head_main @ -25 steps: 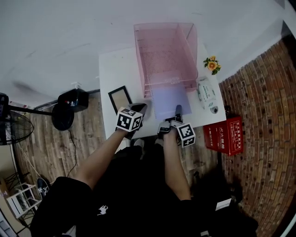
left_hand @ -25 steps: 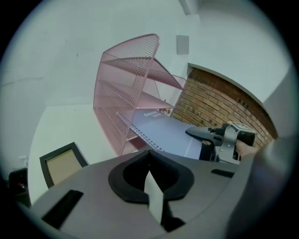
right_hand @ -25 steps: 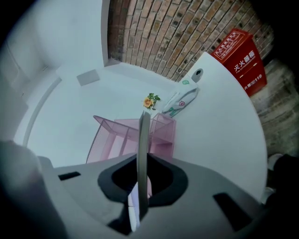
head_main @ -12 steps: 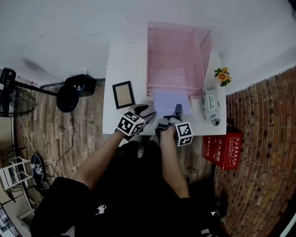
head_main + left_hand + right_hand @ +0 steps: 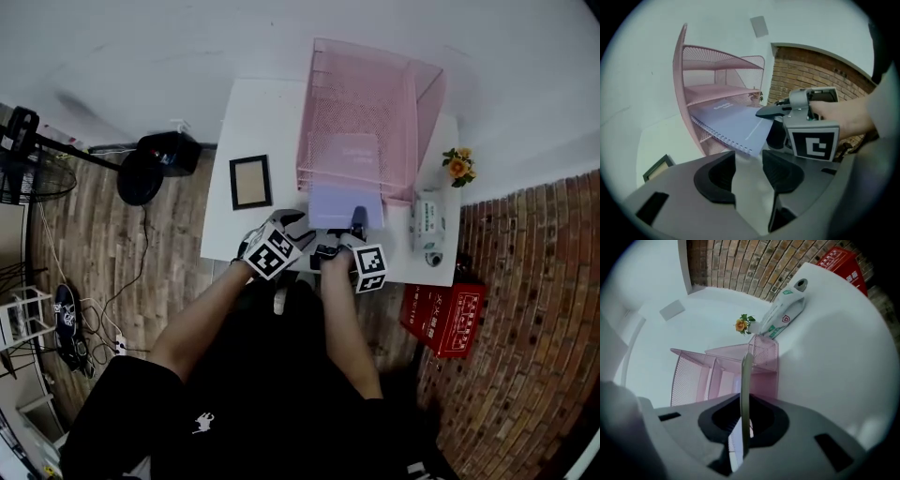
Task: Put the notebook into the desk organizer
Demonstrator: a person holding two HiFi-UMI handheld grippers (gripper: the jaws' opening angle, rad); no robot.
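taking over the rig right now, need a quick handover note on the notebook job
Left gripper: open and empty; its jaws have just been opening. It sits beside the notebook's near corner.
Right gripper: shut on the near edge of the notebook.
Notebook: far end inside a lower tier of the pink desk organizer; near part sticks out over the white table.
Done: notebook lined up and partly in.
Left: probably slide it fully in, then release the right gripper.

Black short-sleeved top (image 5: 122, 412), small white emblem (image 5: 208, 425) near its hem, grey left tongs (image 5: 749, 161) and right tongs (image 5: 744, 414), black ridged pads (image 5: 715, 176) — each with a cube (image 5: 272, 251) of black-and-white square markers.
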